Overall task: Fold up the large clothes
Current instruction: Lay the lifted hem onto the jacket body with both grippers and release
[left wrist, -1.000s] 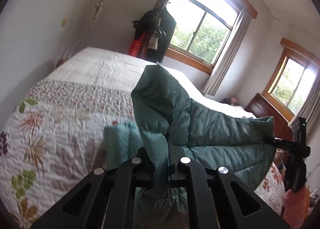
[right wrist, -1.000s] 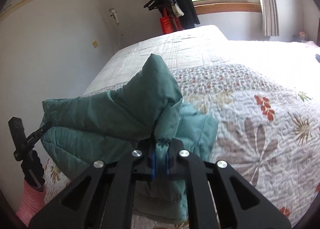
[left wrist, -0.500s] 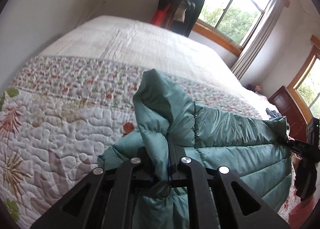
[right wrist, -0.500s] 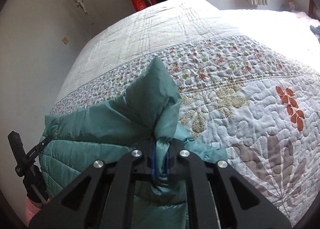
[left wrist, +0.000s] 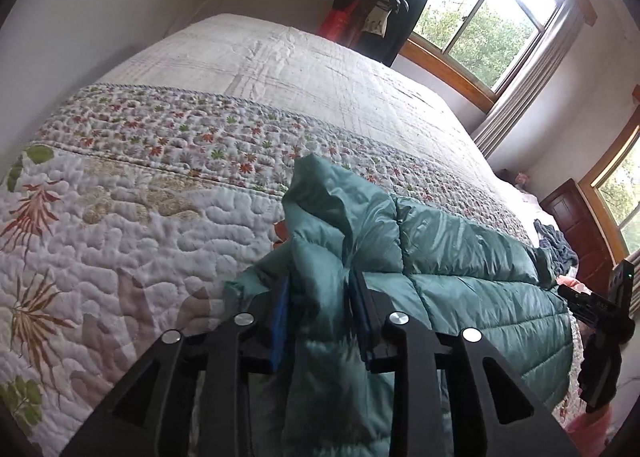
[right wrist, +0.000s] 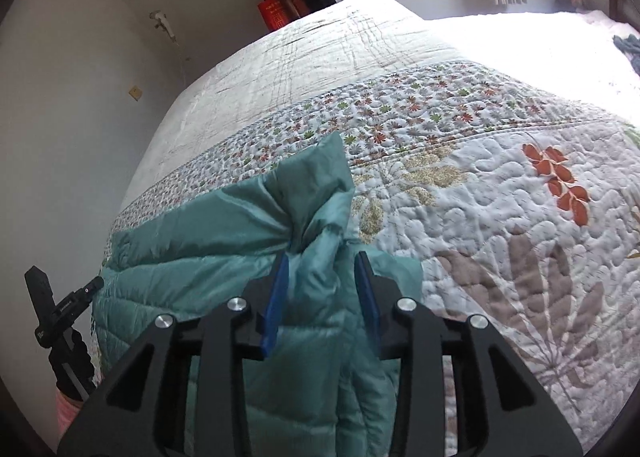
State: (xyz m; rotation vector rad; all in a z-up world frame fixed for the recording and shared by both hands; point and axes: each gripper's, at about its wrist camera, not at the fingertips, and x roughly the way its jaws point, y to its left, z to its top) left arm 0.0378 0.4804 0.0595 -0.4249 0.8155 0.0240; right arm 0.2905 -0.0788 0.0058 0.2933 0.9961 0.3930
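A teal quilted puffer jacket (left wrist: 460,257) lies along the near edge of the bed's floral quilt (left wrist: 160,217). My left gripper (left wrist: 319,281) is open, and a raised corner of the jacket stands loosely between its blue-padded fingers. In the right wrist view the other raised corner of the jacket (right wrist: 192,233) sits between the spread fingers of my open right gripper (right wrist: 322,257). Each gripper shows at the far end of the jacket in the other's view: the right gripper (left wrist: 592,305) and the left gripper (right wrist: 68,305).
The quilt (right wrist: 500,217) stretches away to a coat rack hung with dark clothes (left wrist: 380,5) and a window (left wrist: 492,25). A dark cloth heap (left wrist: 556,241) lies on the far side by a wooden headboard (left wrist: 580,225). A white wall borders the bed.
Both grippers came down toward the bed with the jacket, then their fingers parted; the pinched corners are released and the jacket rests on the quilt.
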